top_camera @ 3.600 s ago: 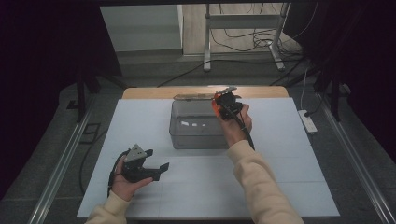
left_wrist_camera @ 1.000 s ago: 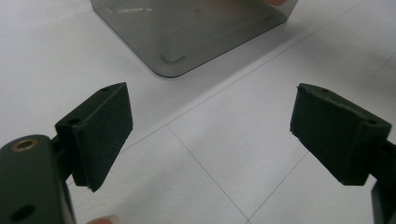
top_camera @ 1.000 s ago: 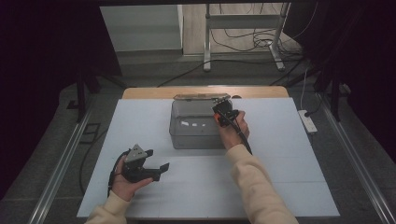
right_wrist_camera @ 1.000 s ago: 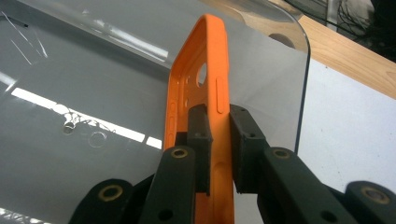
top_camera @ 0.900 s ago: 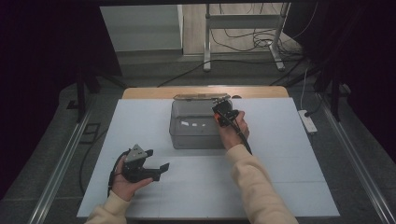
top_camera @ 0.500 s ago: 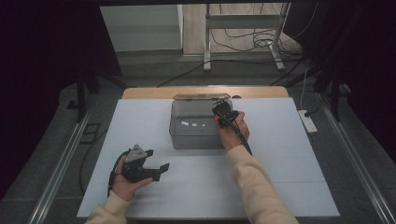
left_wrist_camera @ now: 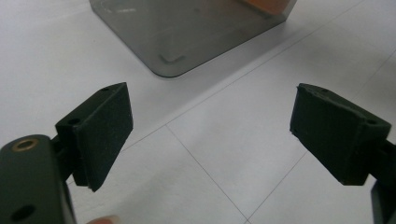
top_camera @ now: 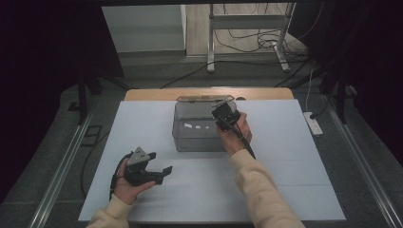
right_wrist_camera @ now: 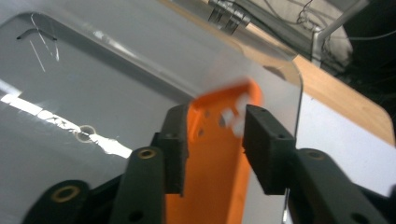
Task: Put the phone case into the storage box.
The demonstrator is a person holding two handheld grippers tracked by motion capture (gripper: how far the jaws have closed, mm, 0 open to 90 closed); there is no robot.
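Your right claw (right_wrist_camera: 212, 140) is over the right part of the grey box (top_camera: 195, 128), jaws closed on an orange plastic piece (right_wrist_camera: 217, 154). The grip sits low on it and the upper end is blurred. It may pivot or slip onto the box top. Your left claw (left_wrist_camera: 210, 135) rests on the white surface (top_camera: 285, 190), jaws wide apart, holding nothing.
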